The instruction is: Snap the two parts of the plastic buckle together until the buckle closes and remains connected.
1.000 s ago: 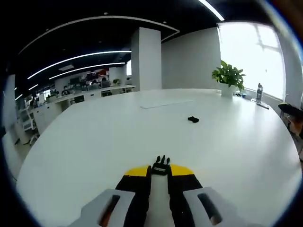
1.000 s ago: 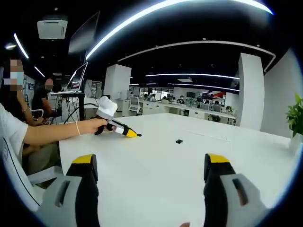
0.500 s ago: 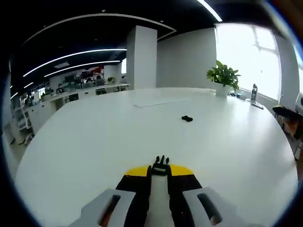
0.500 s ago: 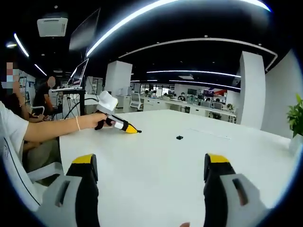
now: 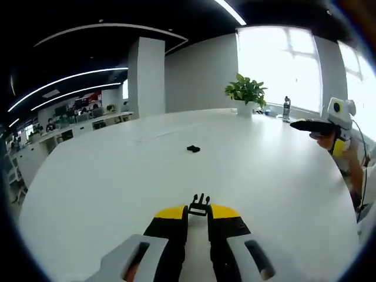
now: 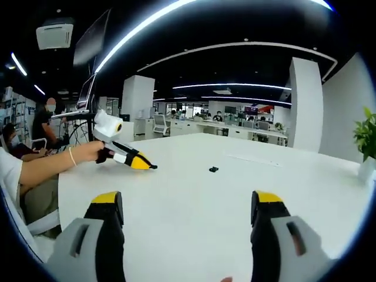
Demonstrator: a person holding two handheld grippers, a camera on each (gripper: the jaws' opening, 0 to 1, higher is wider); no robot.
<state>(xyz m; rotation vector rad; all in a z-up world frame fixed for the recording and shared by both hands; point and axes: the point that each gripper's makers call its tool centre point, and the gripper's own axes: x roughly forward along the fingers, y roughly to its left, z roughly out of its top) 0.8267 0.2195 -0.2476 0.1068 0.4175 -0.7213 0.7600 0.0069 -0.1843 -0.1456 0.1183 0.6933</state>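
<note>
In the left gripper view my left gripper (image 5: 198, 212) is shut on a black buckle part (image 5: 200, 205), whose prongs stick out past the yellow fingertips. The other black buckle part (image 5: 192, 148) lies farther off on the white table (image 5: 117, 176). My right gripper (image 5: 311, 124) enters at the right edge, held in a hand. In the right gripper view my right gripper (image 6: 187, 205) stands wide open above the table with nothing between its fingers. The loose buckle part (image 6: 214, 170) lies ahead of it, and the left gripper (image 6: 144, 164) is at the left, held by a person's hand.
A potted plant (image 5: 245, 94) and a bottle (image 5: 286, 108) stand at the table's far edge by the window. White pillars (image 5: 145, 76) and office desks (image 6: 235, 132) lie beyond. People sit at the left (image 6: 44, 120).
The left gripper view has swung right, so the loose buckle part and plant sit further left and the right gripper has come into sight. The right gripper view shifted slightly; grips are unchanged.
</note>
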